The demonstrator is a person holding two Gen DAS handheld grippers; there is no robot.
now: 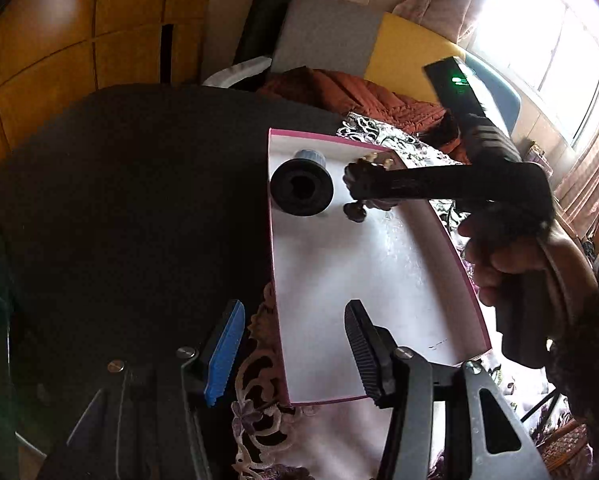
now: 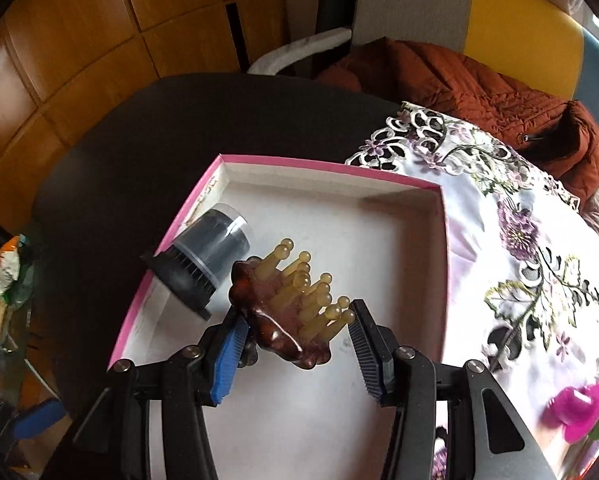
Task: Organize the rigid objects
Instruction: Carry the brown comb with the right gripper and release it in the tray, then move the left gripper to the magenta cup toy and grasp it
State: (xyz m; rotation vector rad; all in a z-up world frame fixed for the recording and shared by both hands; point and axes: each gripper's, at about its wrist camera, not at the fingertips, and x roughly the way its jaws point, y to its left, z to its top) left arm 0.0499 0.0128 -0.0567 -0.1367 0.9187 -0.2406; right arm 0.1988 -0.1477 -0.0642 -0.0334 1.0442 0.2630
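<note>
Amber massager (image 2: 287,312) (base half hidden) pinched by right gripper (image 2: 295,344); left gripper (image 1: 295,356) open, empty.

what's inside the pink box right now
A black capped container lies on its side beside the amber massage brush, held by the right hand-held gripper. The floor beneath them is hidden.

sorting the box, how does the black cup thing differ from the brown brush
The black capped cylinder is dark grey-black with a smooth clear cover; the brown massage brush is translucent amber with pale knobbed prongs. The cylinder lies on its side on the box floor, untouched; the brush sits between the right tool fingers. Both are rigid and inside the pink-rimmed box.
</note>
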